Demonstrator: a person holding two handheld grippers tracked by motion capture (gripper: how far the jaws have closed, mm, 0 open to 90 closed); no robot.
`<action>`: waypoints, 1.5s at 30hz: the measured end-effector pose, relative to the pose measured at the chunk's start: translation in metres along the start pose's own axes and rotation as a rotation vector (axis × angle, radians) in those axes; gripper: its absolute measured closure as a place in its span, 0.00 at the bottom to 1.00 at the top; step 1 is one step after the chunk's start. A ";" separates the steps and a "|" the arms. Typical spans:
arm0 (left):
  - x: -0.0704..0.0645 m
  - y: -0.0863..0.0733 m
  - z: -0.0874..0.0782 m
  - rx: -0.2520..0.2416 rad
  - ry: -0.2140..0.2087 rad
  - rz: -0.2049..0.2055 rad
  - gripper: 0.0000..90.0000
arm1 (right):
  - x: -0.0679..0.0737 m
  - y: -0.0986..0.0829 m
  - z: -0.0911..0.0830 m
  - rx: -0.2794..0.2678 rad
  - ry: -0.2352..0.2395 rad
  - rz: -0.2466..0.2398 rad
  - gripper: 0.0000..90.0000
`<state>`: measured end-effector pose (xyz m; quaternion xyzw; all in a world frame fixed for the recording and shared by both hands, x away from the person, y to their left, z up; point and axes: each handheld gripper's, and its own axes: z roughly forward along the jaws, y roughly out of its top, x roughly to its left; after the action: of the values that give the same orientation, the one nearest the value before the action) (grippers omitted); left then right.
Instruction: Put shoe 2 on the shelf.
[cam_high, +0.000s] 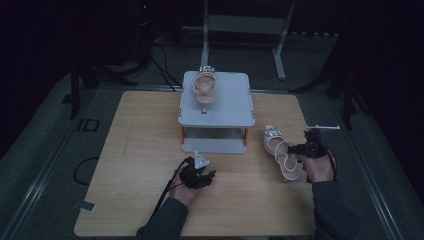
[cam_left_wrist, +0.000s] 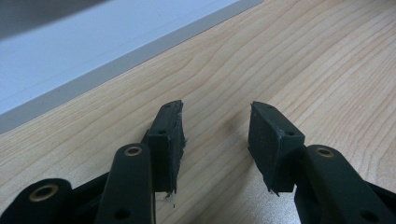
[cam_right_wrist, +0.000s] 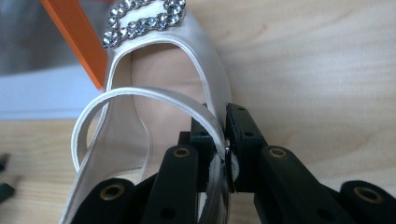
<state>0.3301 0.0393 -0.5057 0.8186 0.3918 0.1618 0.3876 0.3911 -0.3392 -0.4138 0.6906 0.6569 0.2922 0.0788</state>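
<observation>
One white slingback shoe (cam_right_wrist: 154, 93) on table right of grey rack (cam_high: 216, 107) | right gripper (cam_right_wrist: 223, 140) pinches its thin side wall; light, floppy strap, may pivot | left gripper (cam_left_wrist: 215, 140) spread, empty

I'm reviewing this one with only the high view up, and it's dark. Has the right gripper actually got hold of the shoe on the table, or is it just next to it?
Observer: The right gripper is shut on the shoe; its jaws pinch the thin strap at the side of the heel opening.
Operator: And the left gripper, is it holding anything?
Observer: No. The left gripper is open with bare table between its jaws.
Operator: What is that glint at the shoe's toe?
Observer: A rhinestone buckle, seen close in the right gripper view.
Operator: What colour are the rack's posts?
Observer: An orange post stands just beside the shoe.
</observation>
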 end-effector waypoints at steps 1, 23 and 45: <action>0.000 0.000 0.000 0.000 0.001 0.001 0.61 | 0.002 0.008 -0.002 -0.012 0.005 0.007 0.92; 0.001 0.000 0.000 -0.001 -0.004 -0.010 0.61 | 0.037 0.072 -0.019 -0.075 0.051 0.028 0.91; -0.002 0.000 0.000 0.002 0.021 0.011 0.60 | 0.082 0.133 -0.047 -0.124 0.097 0.056 0.91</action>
<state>0.3289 0.0376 -0.5058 0.8194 0.3912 0.1721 0.3819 0.4789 -0.2907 -0.2858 0.6876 0.6209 0.3675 0.0812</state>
